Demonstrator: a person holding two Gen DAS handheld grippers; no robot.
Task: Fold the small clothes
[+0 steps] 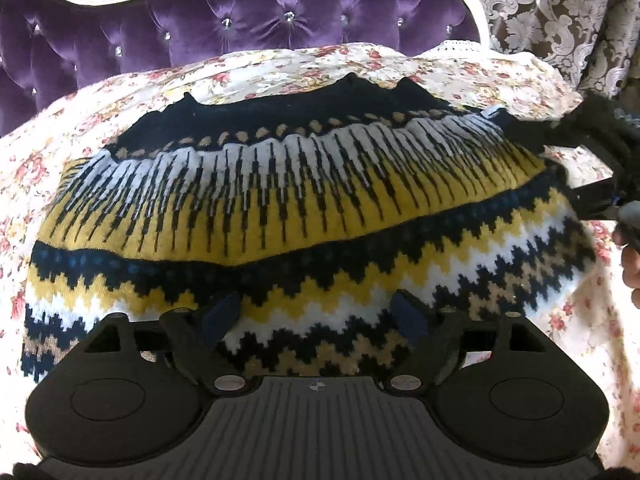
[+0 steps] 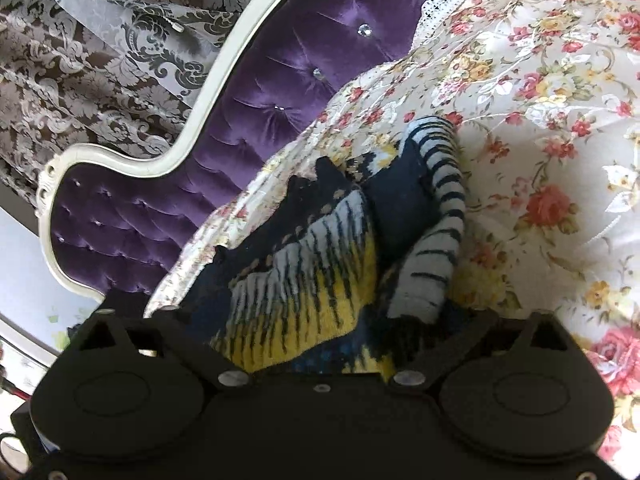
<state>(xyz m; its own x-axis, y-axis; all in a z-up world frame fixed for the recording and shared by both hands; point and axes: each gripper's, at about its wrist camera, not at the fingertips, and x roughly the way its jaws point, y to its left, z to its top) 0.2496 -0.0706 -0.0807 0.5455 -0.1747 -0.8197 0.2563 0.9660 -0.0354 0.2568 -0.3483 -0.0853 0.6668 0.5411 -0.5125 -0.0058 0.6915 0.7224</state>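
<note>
Left wrist view: the left gripper (image 1: 316, 320) stands wide, its two blue pads (image 1: 221, 314) resting against the near zigzag band of the sweater (image 1: 304, 200) with a broad span of knit between them, nothing pinched. The sweater lies spread on the floral bedspread (image 1: 80, 120) directly ahead of the jaws, its yellow-and-white upper layer already doubled over the lower one, dark edge farthest from the gripper. At far right the right gripper (image 1: 532, 136) reaches in at the edge of that upper layer. Right wrist view: the right gripper (image 2: 320, 332) has bunched knit filling the gap between its jaws; the fingertips are buried, so whether they clamp cannot be told. The cloth rises ahead of it in a loose roll (image 2: 436, 216), with the purple headboard (image 2: 280, 80) beyond. Judgement: the fold is partly laid. To finish it well, the left should hold the near layer flat while the right carries its edge across evenly, low and without twisting, lest the roll skew the crease.
</note>
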